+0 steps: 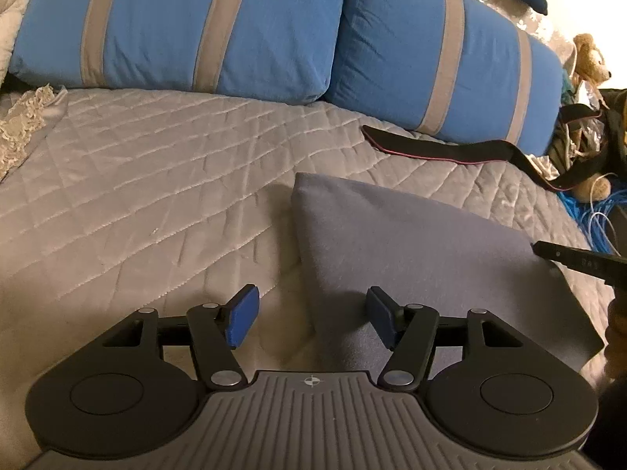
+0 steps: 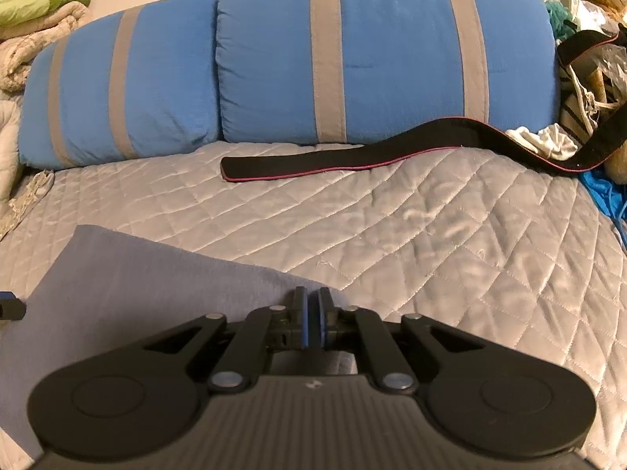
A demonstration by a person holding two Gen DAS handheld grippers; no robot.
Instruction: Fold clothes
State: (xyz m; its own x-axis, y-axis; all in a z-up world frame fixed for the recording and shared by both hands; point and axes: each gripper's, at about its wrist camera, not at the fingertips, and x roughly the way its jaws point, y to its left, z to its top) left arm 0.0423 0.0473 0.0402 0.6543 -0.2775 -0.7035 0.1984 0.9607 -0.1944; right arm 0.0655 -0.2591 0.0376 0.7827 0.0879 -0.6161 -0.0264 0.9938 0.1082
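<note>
A folded grey-blue cloth (image 1: 411,250) lies flat on the quilted bed; it also shows in the right wrist view (image 2: 129,286). My left gripper (image 1: 311,317) is open and empty, with its blue pads straddling the cloth's near left edge. My right gripper (image 2: 312,317) has its jaws nearly together at the cloth's right edge; whether cloth is pinched between them does not show. Its black finger (image 1: 576,260) enters the left wrist view at the cloth's right side.
Two blue pillows with grey stripes (image 1: 188,27) (image 2: 376,58) lie across the far side of the grey quilt (image 1: 137,180). A black strap with red trim (image 2: 352,160) lies in front of them. Clutter, cables and a teddy bear (image 1: 588,58) sit at the right.
</note>
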